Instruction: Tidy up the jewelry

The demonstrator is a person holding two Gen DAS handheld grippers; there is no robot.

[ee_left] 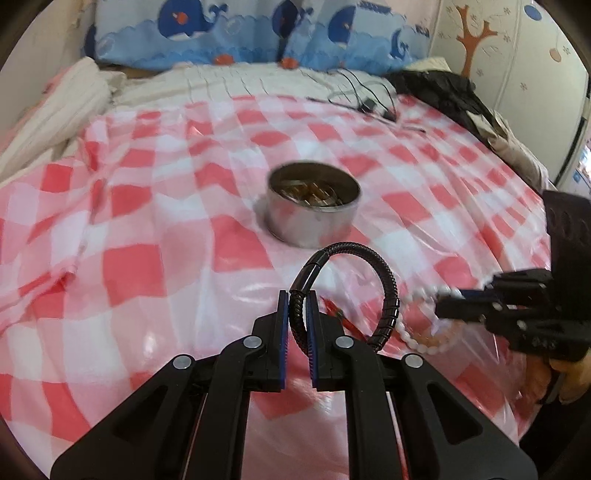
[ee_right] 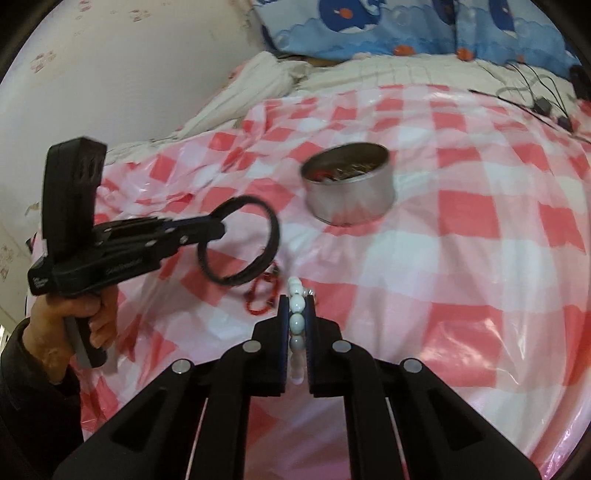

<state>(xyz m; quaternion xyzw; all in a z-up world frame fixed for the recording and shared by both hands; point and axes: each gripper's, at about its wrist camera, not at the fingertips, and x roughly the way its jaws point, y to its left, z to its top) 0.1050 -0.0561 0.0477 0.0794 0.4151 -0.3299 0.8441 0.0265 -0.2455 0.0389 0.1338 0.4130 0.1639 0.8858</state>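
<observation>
Black linkage arms fill the bottom of both wrist views, each ending in a two-fingered tool held by a person leaning over a bed.

The left tool [ee_left: 298, 295] is clenched on a black braided bracelet [ee_left: 384, 280], pinched near its clasp so the loop stands up and curls to the right, clear of the cover. From the right wrist view the same bracelet [ee_right: 240, 240] hangs as a ring from the tool's tips [ee_right: 218, 230], with the person's hand [ee_right: 92, 321] wrapped around the grip below.

The right tool [ee_right: 297, 306] is clenched on a white beaded bracelet [ee_right: 296, 302], its beads lined up between the pads. In the left wrist view that strand [ee_left: 417, 325] droops in an arc from the right tool [ee_left: 448, 301]. Gripping each piece by one short section seems meant to keep the two from tangling.

A red beaded string [ee_right: 262, 295] lies loose on the red-and-white checked plastic sheet [ee_left: 147, 229] just beyond both tools, not yet picked up.

Further out, in the middle of the sheet, sits an open round metal tin [ee_left: 314, 214] with some pieces already inside; it is probably where both bracelets are headed. Beyond it lie black cables [ee_left: 369, 99] and a blue whale-print pillow [ee_left: 258, 33].
</observation>
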